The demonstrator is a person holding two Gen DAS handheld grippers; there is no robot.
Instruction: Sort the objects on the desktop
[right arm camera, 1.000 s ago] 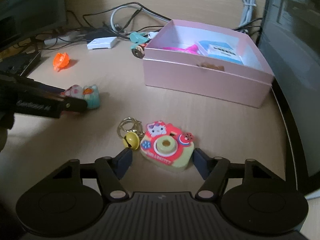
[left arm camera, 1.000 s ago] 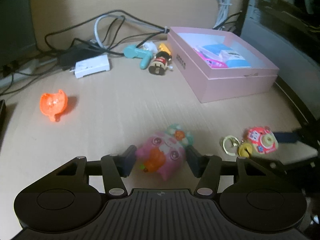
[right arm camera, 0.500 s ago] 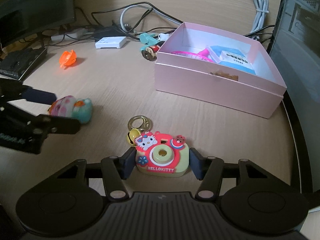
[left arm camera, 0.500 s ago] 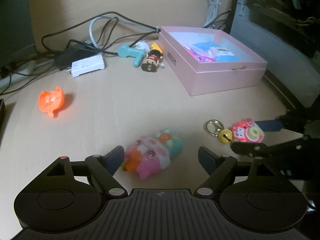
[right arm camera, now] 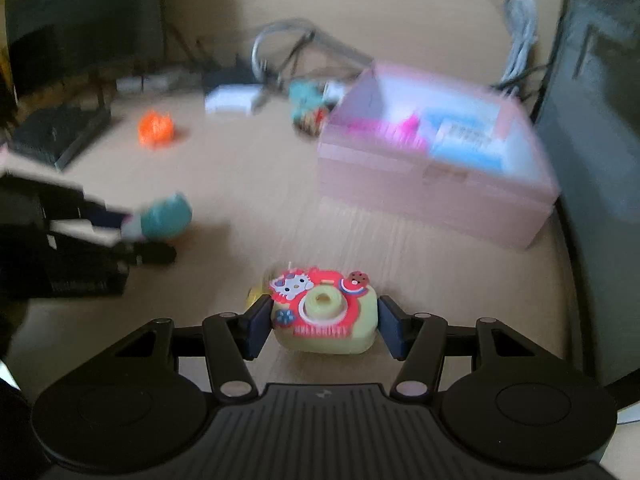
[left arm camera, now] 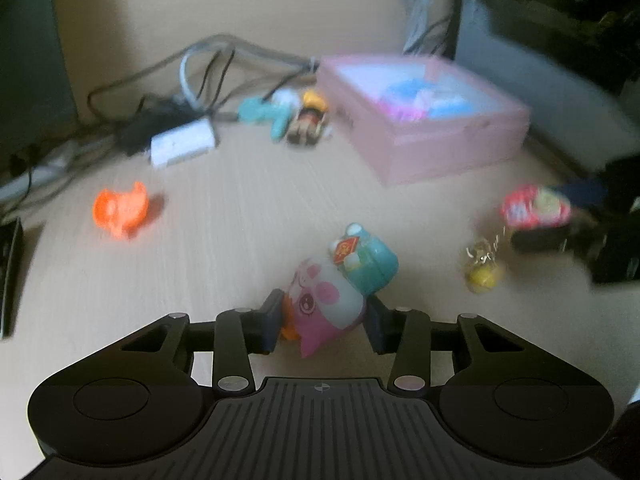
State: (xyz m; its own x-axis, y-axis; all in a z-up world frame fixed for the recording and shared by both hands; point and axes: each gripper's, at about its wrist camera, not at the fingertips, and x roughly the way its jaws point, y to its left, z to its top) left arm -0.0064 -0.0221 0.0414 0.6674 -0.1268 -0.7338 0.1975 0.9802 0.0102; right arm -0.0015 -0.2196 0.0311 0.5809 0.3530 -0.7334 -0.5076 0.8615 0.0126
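Fingers of the left gripper (left arm camera: 323, 326) are clamped on a pink-and-teal figurine (left arm camera: 340, 292), which sits tilted between the pads with its teal end pointing away from the camera. Fingers of the right gripper (right arm camera: 323, 330) are closed against both sides of a red-and-yellow toy camera (right arm camera: 325, 312) with a cat face on its front; in the left wrist view its keyring with a yellow bell (left arm camera: 484, 268) dangles below it, clear of the pale wooden worktop (left arm camera: 240, 208). Whether the two held toys touch the worktop cannot be told from either view.

Farther out, an orange toy (left arm camera: 120, 212) lies alone on the worktop to the left, well apart from both grippers. Beyond it a white adapter (left arm camera: 182, 147) rests beside a tangle of dark and grey cables (left arm camera: 200, 68). Just right of these, a teal toy (left arm camera: 266, 116) and a small dark figure (left arm camera: 308, 124) lie close to the left wall of an open pink box (left arm camera: 440, 148), which holds blue, white and pink items that are too blurred to name. The box stands at the far right of the worktop, near a dark case (right arm camera: 600, 100). Both views are motion-blurred away from the grippers.
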